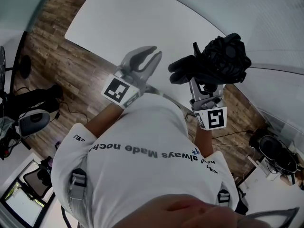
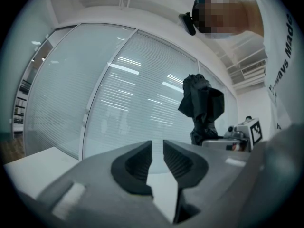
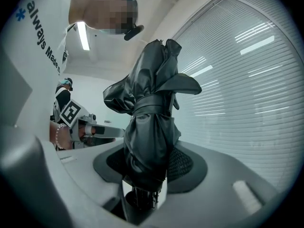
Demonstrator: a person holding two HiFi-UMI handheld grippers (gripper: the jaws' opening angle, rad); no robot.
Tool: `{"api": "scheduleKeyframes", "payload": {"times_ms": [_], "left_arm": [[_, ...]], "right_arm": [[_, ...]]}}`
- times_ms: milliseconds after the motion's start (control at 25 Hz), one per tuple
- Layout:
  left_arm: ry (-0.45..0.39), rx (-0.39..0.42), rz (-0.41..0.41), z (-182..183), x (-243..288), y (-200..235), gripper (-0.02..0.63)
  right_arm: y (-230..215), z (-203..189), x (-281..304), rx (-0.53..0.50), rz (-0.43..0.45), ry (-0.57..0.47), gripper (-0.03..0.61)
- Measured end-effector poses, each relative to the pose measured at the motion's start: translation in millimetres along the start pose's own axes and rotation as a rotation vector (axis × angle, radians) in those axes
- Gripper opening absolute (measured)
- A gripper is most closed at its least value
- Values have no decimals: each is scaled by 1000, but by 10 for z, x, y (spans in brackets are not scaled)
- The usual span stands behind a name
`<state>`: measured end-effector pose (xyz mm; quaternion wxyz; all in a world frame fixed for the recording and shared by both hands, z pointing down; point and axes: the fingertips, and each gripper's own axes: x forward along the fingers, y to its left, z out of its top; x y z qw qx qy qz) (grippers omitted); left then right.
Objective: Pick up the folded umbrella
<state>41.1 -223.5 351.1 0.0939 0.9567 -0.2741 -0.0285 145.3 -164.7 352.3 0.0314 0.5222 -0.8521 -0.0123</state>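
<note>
Looking down, a white shirt (image 1: 142,146) hides most of both arms. Just beyond it, the right gripper (image 3: 147,172) is clamped on the lower end of the folded umbrella (image 3: 149,122), a black bundle standing upright in the air. The part below the pads is dark, possibly rib ends. The left gripper (image 2: 157,158) is empty, its jaws a narrow slit apart. Farther off are a white table (image 1: 142,18) and window blinds (image 2: 142,94).
</note>
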Motion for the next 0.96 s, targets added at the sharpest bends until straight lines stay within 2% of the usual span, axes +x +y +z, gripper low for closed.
{"api": "scheduleKeyframes", "payload": {"times_ms": [680,960], "left_arm": [[9,5,-2,-33,-24,46,74],[8,15,-12,-7,68,-105,74]], "right_arm": [[-42,11,6,-1,-24,-12,195],[-138,62,-119,-6,-25,-14,195]]}}
